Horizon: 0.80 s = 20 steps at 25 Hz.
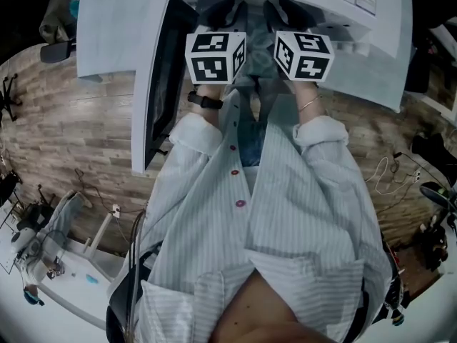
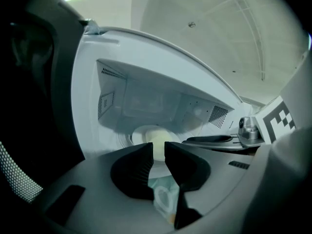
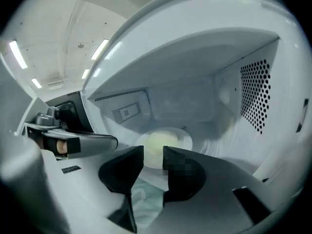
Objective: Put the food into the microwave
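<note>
A pale yellow mound of food (image 2: pixel 157 136) (image 3: pixel 158 141) lies on a white round plate (image 3: pixel 184 139) on the floor of the white microwave (image 1: pixel 371 70), deep inside the cavity. The door (image 1: pixel 161 84) hangs wide open to the left. My left gripper (image 2: pixel 158 150) (image 1: pixel 221 16) and right gripper (image 3: pixel 153 155) (image 1: pixel 289 16) sit side by side at the mouth of the cavity, short of the plate. Both are open with a narrow gap and nothing between the jaws. Each gripper view shows the other gripper at its edge.
Perforated vents (image 3: pixel 256 94) mark the cavity's right wall. The microwave stands on a white surface (image 1: pixel 107 27) above a wooden floor (image 1: pixel 64 120). A white bench (image 1: pixel 64 263) with cables and tools is at the lower left.
</note>
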Available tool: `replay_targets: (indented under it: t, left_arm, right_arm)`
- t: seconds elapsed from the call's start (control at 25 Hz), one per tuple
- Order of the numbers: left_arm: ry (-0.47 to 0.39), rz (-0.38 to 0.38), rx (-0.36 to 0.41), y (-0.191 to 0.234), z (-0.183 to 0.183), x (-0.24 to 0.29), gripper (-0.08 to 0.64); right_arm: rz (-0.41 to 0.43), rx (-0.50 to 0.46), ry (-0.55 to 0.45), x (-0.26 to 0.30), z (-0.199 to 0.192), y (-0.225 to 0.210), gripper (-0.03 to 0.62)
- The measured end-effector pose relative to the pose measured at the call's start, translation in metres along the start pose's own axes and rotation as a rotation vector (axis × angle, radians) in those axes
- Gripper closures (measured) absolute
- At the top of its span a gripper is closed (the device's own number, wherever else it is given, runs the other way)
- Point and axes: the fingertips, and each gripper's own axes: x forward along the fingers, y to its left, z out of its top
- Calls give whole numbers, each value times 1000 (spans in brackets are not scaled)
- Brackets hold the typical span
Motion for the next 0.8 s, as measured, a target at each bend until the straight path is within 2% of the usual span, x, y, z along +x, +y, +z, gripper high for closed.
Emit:
replay_targets:
  t: [0.28,0.8]
  left_arm:
    - [-16,-23,25,-10,10,-14,512]
    - [-48,-86,56,-37,27,-30,546]
  right_arm:
    - [42,13,-12,-12,6,14,513]
    - [129,36,-51,-35,23,34,546]
